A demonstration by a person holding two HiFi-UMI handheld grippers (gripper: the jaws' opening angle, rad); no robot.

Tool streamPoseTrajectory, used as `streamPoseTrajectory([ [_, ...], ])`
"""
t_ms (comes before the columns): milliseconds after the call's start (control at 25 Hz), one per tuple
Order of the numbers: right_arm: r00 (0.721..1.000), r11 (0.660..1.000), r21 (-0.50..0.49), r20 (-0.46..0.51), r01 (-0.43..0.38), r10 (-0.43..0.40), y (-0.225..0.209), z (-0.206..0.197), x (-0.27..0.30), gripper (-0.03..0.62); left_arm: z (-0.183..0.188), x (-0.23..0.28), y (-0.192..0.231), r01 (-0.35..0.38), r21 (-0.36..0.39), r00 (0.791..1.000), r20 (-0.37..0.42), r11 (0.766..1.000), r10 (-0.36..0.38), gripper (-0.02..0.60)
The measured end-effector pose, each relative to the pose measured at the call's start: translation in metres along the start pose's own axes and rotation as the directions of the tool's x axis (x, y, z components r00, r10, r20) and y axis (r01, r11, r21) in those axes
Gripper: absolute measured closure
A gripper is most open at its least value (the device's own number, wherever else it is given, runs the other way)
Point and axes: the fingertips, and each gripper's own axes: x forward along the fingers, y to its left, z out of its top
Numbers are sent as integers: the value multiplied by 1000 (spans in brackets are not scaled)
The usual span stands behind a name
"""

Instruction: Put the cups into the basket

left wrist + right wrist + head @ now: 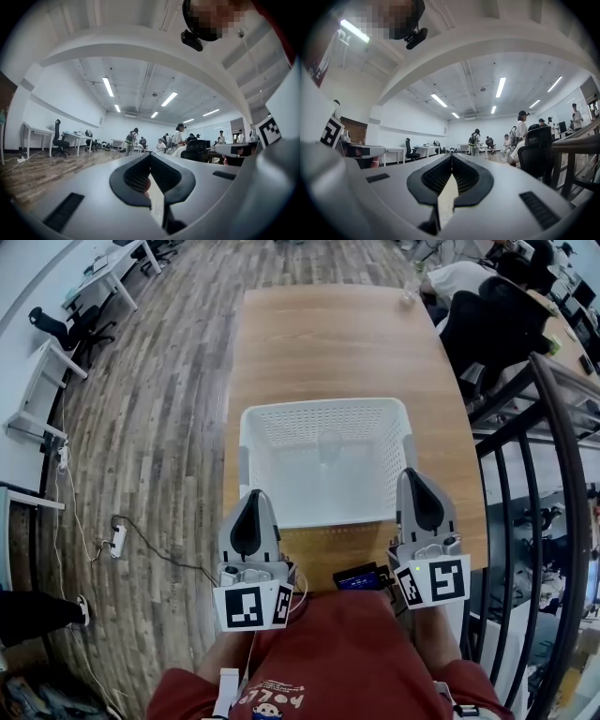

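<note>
A white perforated plastic basket (281, 418) stands in the middle of a long light-brown wooden table (347, 343), its open top facing up. Inside it, towards the far wall, a clear plastic cup (328, 447) shows faintly against the white floor of the basket. A second small clear object (409, 294), possibly another cup, sits well apart near the far right corner of the table; it is too small to tell for sure.

The left gripper (255, 497), grey with black pads, points level at the basket's near left corner. In the left gripper view its jaws (150, 155) meet at the tips with nothing gripped between them; only the basket's perforated wall shows through the slit behind the tips.

The right gripper (413, 476) points level along the basket's near right corner. Its jaws (451, 157) are likewise pressed together at the tips and hold nothing. Whether either gripper touches the basket cannot be told.

A small black device with a blue screen (360, 577) lies on the table's near edge between the two grippers, just ahead of the person's red shirt (328, 652)
</note>
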Motion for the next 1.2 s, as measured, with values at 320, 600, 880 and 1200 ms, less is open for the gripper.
streamPoseTrajectory([
  [320, 1000, 1000, -14, 2, -11, 11, 5, 1, 4, 584, 1, 0, -1, 9, 11, 1000, 0, 1000, -9, 574],
  [600, 1000, 1000, -24, -4, -17, 17, 7, 0, 5, 583, -3, 1, -1, 12, 3, 1000, -13, 1000, -12, 574],
  [880, 1000, 1000, -23, -4, -11, 11, 4, -1, 3, 584, -6, 0, -2, 14, -3, 1000, -25, 1000, -14, 574],
  [1200, 1000, 1000, -19, -7, -7, 7, 4, -1, 3, 583, -6, 1, -1, 10, -8, 999, -31, 1000, -11, 574],
])
